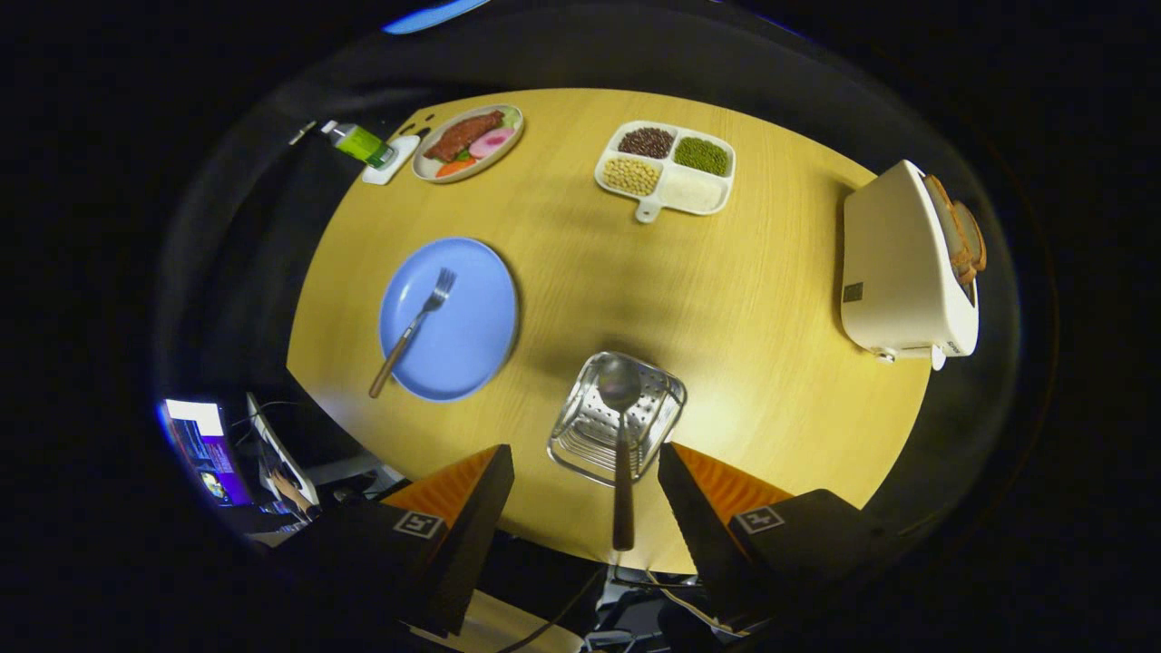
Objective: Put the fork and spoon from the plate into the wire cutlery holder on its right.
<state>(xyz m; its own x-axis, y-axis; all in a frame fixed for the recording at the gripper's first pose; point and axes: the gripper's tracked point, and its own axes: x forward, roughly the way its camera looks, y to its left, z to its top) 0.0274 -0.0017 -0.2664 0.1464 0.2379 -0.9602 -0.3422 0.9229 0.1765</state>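
Gripper spread wide above the bench, gripping nothing, spoon hanging between the fingers.

Left to right: fork lying on the blue plate, handle overhanging the near rim, not yet moved; right of the plate, wire cutlery holder just ahead of the fingers, with the spoon's bowl down inside and its dark handle poking up toward the camera, neither finger touching it. Judged about halfway: spoon apparently delivered, fork left to fetch. Held high and looking steeply down, roughly centred over the holder. Beyond, a food plate, a divided tray; far right, a toaster.
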